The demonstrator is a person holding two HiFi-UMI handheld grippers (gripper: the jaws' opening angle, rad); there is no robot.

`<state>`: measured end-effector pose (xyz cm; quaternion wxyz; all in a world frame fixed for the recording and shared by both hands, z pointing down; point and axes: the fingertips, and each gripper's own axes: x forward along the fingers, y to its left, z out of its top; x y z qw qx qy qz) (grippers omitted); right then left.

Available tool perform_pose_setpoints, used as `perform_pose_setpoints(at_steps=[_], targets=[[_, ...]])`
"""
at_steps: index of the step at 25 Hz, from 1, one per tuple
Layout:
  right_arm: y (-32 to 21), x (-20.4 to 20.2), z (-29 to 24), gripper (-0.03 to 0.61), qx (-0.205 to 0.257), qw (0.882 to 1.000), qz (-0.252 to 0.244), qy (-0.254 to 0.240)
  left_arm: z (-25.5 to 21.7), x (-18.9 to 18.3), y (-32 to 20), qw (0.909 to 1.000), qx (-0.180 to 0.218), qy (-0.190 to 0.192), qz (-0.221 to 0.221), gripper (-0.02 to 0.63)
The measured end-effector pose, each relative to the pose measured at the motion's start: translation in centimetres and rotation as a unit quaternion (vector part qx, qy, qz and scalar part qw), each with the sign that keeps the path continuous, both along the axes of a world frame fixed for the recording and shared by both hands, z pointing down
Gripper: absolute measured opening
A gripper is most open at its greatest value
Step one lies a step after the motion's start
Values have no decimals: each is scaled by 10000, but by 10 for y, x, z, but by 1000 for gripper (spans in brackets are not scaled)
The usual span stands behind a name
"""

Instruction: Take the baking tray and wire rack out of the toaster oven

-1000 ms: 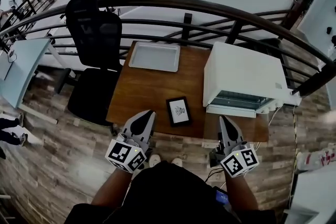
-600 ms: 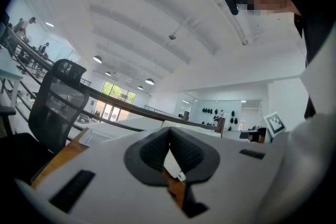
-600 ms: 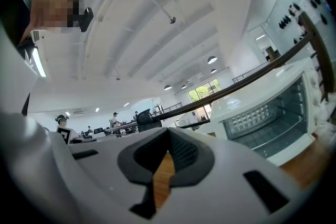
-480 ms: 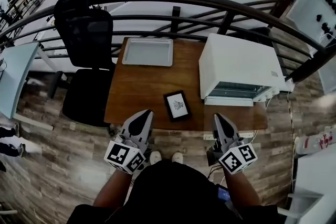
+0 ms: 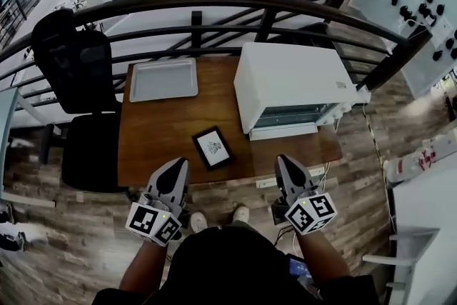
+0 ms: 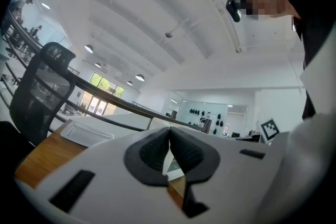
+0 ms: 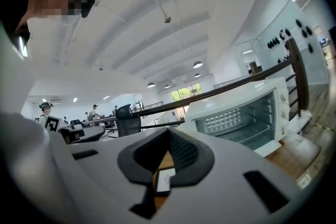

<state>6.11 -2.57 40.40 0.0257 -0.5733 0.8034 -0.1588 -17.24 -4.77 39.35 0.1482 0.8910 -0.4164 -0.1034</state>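
Observation:
The white toaster oven [image 5: 293, 82] stands at the right of the wooden table [image 5: 164, 132] with its door [image 5: 284, 131] folded down. In the right gripper view the oven [image 7: 239, 113] shows an open cavity with a thin wire rack [image 7: 259, 131] across it. A flat grey baking tray [image 5: 163, 79] lies at the table's back left, also seen in the left gripper view [image 6: 84, 134]. My left gripper [image 5: 176, 166] and right gripper [image 5: 281, 161] hover just off the table's front edge, both shut and empty. The jaws meet in each gripper view [image 6: 169, 131] [image 7: 169, 134].
A small black-framed card [image 5: 212, 148] lies near the table's front middle. A black office chair [image 5: 75, 75] stands left of the table. A dark curved railing [image 5: 214, 3] runs behind it. Cables hang at the front right corner [image 5: 325, 168].
The head view has swung right, so the table and oven sit further left in the picture. Both grippers stay shut near the front edge; the right one has dipped a little.

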Motion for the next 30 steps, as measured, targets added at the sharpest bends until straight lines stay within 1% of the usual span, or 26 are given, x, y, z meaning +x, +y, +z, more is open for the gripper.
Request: perform_pose_setpoints(at_steps=[3,5,7,9,11,13,15,17,19,20,21,23,25,28,30], targets=[[-6,37,17,-3,-170,9991,393,56,0,23,-2,9998,21,-96,170,12],[-12,64,29,-3,-327,9975,626,-25,3,42,-3,9994,49,-230,260,12],[-17,87,39,-3,-435,9964,717,-142,8,60,-5,9991,45,-338,272,12],[-23,107,47,-3,-495,9963,685,-144,16,81,-11,9991,-34,-361,198,12],[-30,128,55,-3,-570,9965,612,-90,25,105,-19,9993,-201,-291,93,12],[-41,148,64,-3,-668,9966,485,-81,33,132,-28,9991,-369,-206,-9,12],[-56,162,77,-2,-796,9962,326,-148,39,155,-35,9986,-462,-219,-101,14],[-74,172,93,-1,-966,9946,193,-339,44,174,-41,9980,-525,-291,-211,14],[-91,178,111,3,-1180,9904,98,-717,50,185,-45,9967,-624,-346,-373,14],[-99,180,120,22,-1311,9863,81,-998,54,188,-45,9959,-685,-359,-473,14],[-108,182,130,57,-1455,9801,90,-1344,57,190,-45,9949,-743,-374,-574,14],[-124,185,148,109,-1729,9620,160,-2108,63,190,-40,9920,-863,-442,-807,14],[-140,184,163,137,-1912,9425,254,-2729,66,184,-33,9878,-984,-546,-1075,14],[-160,187,177,155,-2043,9186,427,-3356,72,175,-22,9813,-1142,-680,-1391,14],[-172,187,186,160,-2108,9069,504,-3613,75,168,-15,9766,-1227,-771,-1587,14]])
